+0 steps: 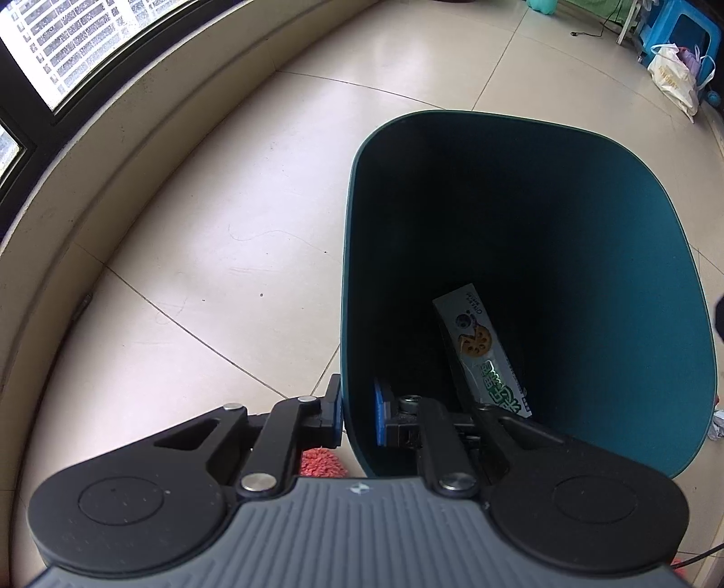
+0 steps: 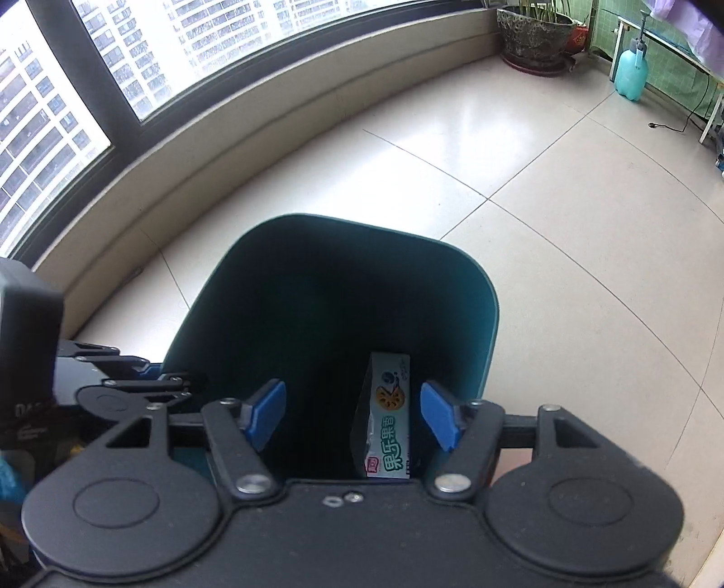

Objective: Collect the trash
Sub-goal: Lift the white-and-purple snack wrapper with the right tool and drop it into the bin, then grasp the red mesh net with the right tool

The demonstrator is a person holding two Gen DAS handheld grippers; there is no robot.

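Note:
A dark teal trash bin (image 1: pixel 633 253) stands on the tiled floor, and it also shows in the right wrist view (image 2: pixel 452 271). A white and green snack box (image 1: pixel 486 350) lies inside it, leaning against the wall; the same box (image 2: pixel 389 416) shows in the right wrist view. My left gripper (image 1: pixel 359 414) is shut on the bin's near rim, one blue pad (image 1: pixel 379 418) inside and one outside. My right gripper (image 2: pixel 353 414) is open and empty, its blue pads (image 2: pixel 267 414) spread over the bin's mouth, above the box. The left gripper (image 2: pixel 135 384) also shows at the left of the right wrist view.
A curved window sill (image 2: pixel 226 149) runs behind the bin. A potted plant (image 2: pixel 534 36) and a teal sprayer bottle (image 2: pixel 631 72) stand far right. A white plastic bag (image 1: pixel 674 77) leans by a blue stool (image 1: pixel 683 31). A red fuzzy thing (image 1: pixel 321 463) lies under the left gripper.

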